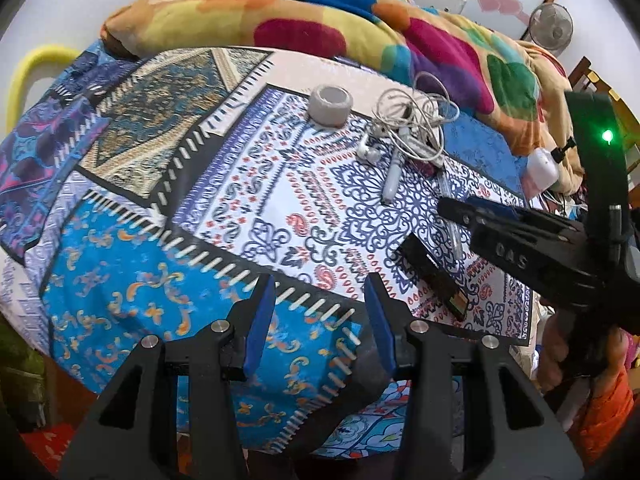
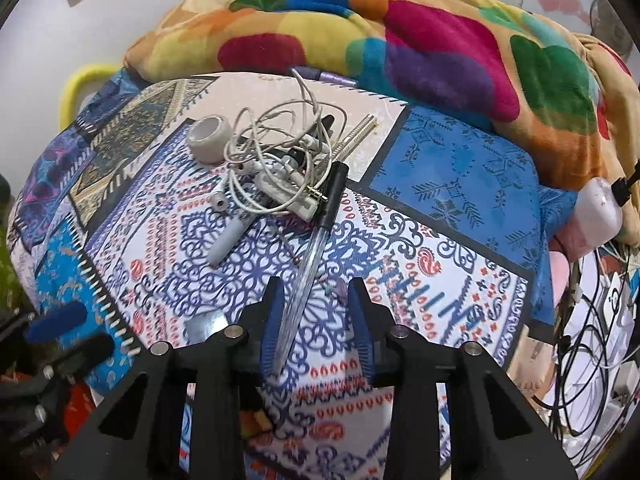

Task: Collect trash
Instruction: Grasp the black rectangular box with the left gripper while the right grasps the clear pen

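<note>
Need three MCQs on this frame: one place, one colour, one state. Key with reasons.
1. In the right wrist view, the tape roll lies:
A) left of the earphone tangle
B) on the colourful blanket
C) between the right tongs

2. The pen has a cap coloured:
A) red
B) black
C) yellow

3. The left tongs are:
A) shut on the tape roll
B) shut on the pen
C) open, nothing between them

Key: 1A, the roll sits at the tangle's left edge on the patchwork cover; 2B, dark cap above a clear barrel; 3C, only cover shows between the blue pads.
</note>
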### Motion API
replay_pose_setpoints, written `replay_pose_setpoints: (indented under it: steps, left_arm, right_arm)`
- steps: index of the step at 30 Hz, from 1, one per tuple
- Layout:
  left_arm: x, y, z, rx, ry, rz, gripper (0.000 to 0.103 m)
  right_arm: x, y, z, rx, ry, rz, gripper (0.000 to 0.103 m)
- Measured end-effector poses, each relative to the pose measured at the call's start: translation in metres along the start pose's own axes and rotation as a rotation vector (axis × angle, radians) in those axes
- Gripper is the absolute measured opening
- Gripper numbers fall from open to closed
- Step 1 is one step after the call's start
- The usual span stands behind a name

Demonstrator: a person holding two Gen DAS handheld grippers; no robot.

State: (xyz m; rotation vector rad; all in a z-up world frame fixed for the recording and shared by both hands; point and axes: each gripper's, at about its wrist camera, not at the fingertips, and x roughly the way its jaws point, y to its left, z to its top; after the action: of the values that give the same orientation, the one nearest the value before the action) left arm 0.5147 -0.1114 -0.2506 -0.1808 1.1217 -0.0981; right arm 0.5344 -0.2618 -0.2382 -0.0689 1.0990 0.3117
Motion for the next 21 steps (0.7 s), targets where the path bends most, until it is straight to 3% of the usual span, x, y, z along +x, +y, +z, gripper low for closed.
replay_pose_setpoints:
  steps: [5, 18, 21]
  left_arm:
    - [0.009, -0.012, 0.002, 0.016, 0.011, -0.016, 0.045]
    - [0.028, -0.067, -0.002, 0.048, 0.074, -0.108, 0.045]
    - [0.033, -0.078, -0.001, 0.053, 0.066, -0.089, 0.045]
  right_arm:
    - [-0.003, -0.003, 0.000, -0.005, -0.048, -0.033, 0.013]
    - [-0.038, -0.053, -0.035, 0.061, -0.041, -0.019, 0.012]
    - [-0.039, -0.060, -0.046, 0.067, -0.019, -0.018, 0.013]
